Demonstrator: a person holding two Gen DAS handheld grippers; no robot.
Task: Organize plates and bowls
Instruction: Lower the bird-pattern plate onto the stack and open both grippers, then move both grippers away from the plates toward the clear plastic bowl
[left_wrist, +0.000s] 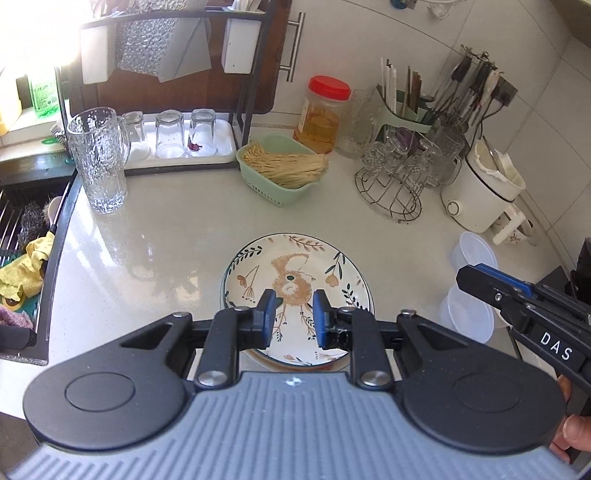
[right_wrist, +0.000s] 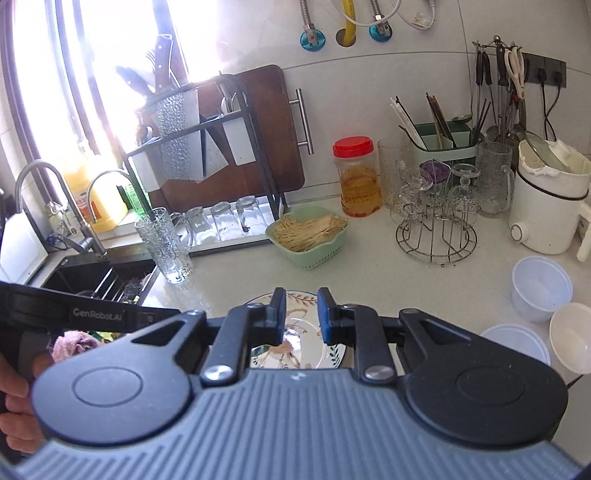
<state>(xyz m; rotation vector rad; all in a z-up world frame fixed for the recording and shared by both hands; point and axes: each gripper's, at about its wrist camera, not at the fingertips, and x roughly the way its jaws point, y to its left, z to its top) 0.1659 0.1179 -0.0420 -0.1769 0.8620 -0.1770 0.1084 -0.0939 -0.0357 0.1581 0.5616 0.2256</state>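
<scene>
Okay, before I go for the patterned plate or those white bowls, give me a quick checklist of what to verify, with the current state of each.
1. Left tongs open, holding nothing: ok.
2. Right tongs open, holding nothing: ok.
3. Patterned plate lies flat on the counter, in front of both tongs: ok.
4. More plates stacked beneath it: cannot tell, though a second rim seems to show.
5. White bowls upright at right, apart from the plate: ok.
6. Tall glass mug stands well left of the plate: ok.

Counter (left_wrist: 155, 258) open between plate (left_wrist: 295, 273), glass mug (left_wrist: 98, 158).
</scene>
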